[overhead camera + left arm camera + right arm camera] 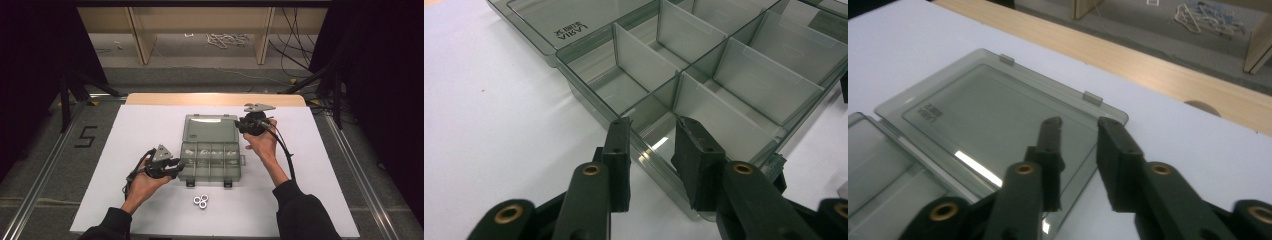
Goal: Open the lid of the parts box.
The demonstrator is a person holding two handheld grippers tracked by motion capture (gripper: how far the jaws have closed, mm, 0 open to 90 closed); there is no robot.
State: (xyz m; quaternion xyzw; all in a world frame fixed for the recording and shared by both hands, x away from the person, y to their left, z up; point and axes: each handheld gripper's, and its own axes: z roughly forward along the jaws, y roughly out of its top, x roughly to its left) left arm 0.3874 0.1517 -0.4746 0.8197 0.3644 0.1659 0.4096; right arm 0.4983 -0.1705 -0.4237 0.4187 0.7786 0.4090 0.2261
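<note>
Three small metal rings lie clustered on the white counter near its front edge, between the person's forearms and just in front of the box, with bare counter all around them.

Clear compartment box sits mid-counter, lid swung fully back and lying flat on the far side. Dividers split the tray into cells; those in the left gripper view look bare. Two latches project from the box's front edge toward the rings.

Left tool is at the box's front-left corner. In the left gripper view its jaws straddle the near wall, one outside over the counter, one above the corner cell. Jaws stand apart; no pad presses on the wall as far as I can tell.

Right tool hovers at the lid's right edge, near its far corner. In the right gripper view its jaws stand apart, one over the lid's surface, the other over the white counter just past the rim, nothing clamped. Two hinge-like tabs show on the lid's far edge.

Open room: wide white margins left and right of the box; a wooden strip borders the counter's far edge.
</note>
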